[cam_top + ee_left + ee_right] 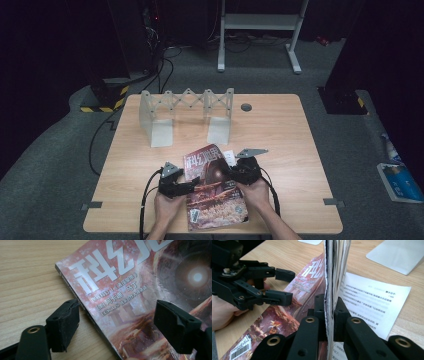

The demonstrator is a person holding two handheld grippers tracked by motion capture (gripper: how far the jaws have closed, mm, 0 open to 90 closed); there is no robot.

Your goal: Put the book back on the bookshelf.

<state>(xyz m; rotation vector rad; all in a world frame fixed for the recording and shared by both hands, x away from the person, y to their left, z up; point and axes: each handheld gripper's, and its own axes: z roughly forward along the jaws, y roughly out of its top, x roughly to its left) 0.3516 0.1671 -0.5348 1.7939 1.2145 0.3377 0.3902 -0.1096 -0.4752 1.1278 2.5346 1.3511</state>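
Wood makes up the table (280, 125), and a magazine (212, 192) lies near its front edge. Its long side runs from the person toward the grey rack (187, 112), title end farthest away. The left gripper (116, 327) has its jaws wide apart over the spine edge, pinching nothing. The right gripper (329, 308) is squeezed tight on a bunch of lifted pages (335, 270), standing up on edge.

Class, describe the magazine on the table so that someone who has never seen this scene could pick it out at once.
Start at the wooden table, then look to its near edge, between the person's two hands. The magazine lies there, this side of the grey folding rack. Its glossy reddish cover with big white characters sets it apart from the plain white printed sheet beside it.
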